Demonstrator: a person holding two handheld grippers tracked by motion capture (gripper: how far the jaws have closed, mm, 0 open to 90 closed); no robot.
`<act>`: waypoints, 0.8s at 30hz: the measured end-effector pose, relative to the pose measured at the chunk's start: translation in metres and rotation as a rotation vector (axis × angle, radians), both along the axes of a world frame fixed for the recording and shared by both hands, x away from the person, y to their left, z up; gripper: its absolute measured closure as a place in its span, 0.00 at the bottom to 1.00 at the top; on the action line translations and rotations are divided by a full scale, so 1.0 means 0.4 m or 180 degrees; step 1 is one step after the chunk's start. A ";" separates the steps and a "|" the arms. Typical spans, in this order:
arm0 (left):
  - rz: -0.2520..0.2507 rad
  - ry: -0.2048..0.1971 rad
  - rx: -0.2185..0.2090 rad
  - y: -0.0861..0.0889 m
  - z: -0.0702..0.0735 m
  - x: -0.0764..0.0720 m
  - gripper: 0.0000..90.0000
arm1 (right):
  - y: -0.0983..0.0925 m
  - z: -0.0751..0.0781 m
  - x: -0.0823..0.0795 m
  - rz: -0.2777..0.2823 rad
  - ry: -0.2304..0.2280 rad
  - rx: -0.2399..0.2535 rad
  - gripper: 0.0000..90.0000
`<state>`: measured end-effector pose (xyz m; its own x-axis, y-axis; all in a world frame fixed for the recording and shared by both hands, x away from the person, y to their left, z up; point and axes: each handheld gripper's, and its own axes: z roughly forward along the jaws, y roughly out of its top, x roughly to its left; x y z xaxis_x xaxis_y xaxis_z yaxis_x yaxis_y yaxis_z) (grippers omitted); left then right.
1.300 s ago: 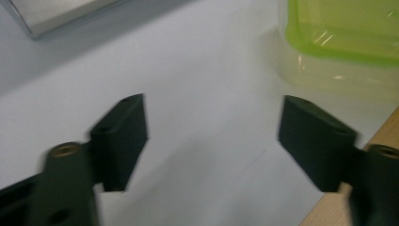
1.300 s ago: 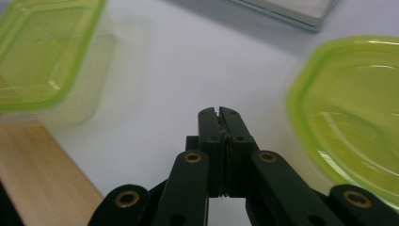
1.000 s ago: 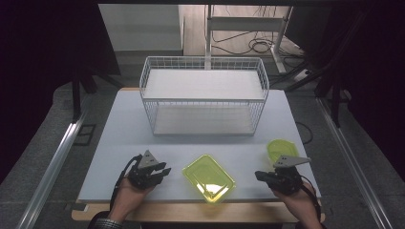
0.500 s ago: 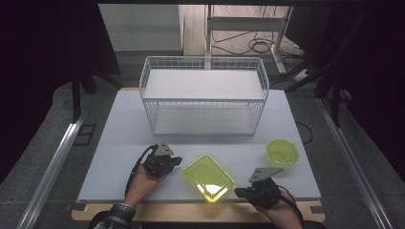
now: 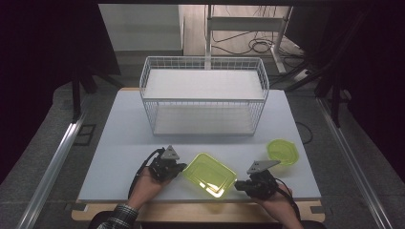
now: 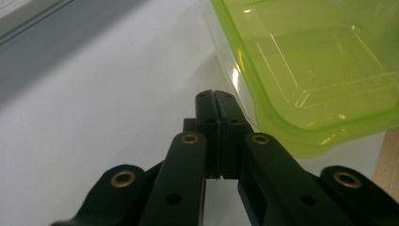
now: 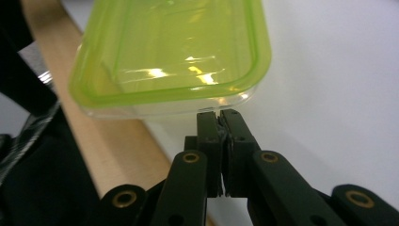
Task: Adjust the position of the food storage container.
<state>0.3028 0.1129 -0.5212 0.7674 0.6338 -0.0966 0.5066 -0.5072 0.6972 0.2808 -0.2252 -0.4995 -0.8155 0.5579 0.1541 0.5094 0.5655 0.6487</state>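
Note:
A translucent green rectangular container (image 5: pixel 210 174) lies near the table's front edge. My left gripper (image 5: pixel 179 168) rests just left of it, jaws shut together with nothing between them; in the left gripper view its tips (image 6: pixel 216 96) sit beside the container's rim (image 6: pixel 263 108). My right gripper (image 5: pixel 239 185) is at the container's right front corner, also shut and empty. In the right gripper view its tips (image 7: pixel 219 114) nearly meet the container's clear lower edge (image 7: pixel 174 106); whether they touch I cannot tell.
A white wire basket (image 5: pixel 204 95) stands at the middle back of the white table (image 5: pixel 119 138). A small round green dish (image 5: pixel 282 151) lies at the right. The wooden table edge (image 7: pixel 117 141) runs under the container's front corner.
Both hands have moved inward toward the green container, the left from the left side, the right from beside the round dish. The left jaws have closed.

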 end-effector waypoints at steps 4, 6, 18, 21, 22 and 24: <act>-0.0002 0.0044 0.0009 0.001 0.002 -0.017 1.00 | -0.001 0.001 0.027 -0.0068 -0.0040 -0.0043 0.97; -0.0004 0.0043 0.0015 0.000 0.003 -0.021 1.00 | -0.002 0.000 0.035 -0.0079 -0.0048 -0.0045 0.97; -0.0104 0.0043 0.0037 -0.016 0.003 -0.058 0.98 | 0.021 0.001 0.131 -0.0179 -0.0070 -0.0087 0.97; -0.0100 0.0038 0.0019 -0.014 0.005 -0.062 0.98 | 0.024 -0.003 0.139 -0.0180 -0.0071 -0.0100 0.97; -0.0093 0.0038 0.0017 -0.012 0.007 -0.063 0.98 | 0.025 -0.006 0.146 -0.0167 -0.0077 -0.0120 0.96; -0.0089 0.0040 0.0003 -0.010 0.009 -0.065 0.98 | 0.028 -0.010 0.150 -0.0168 -0.0077 -0.0134 0.96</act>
<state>0.2770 0.1088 -0.5177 0.7836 0.6122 -0.1056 0.5008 -0.5220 0.6904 0.3408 -0.2141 -0.5036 -0.7879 0.6059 0.1099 0.5236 0.5653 0.6373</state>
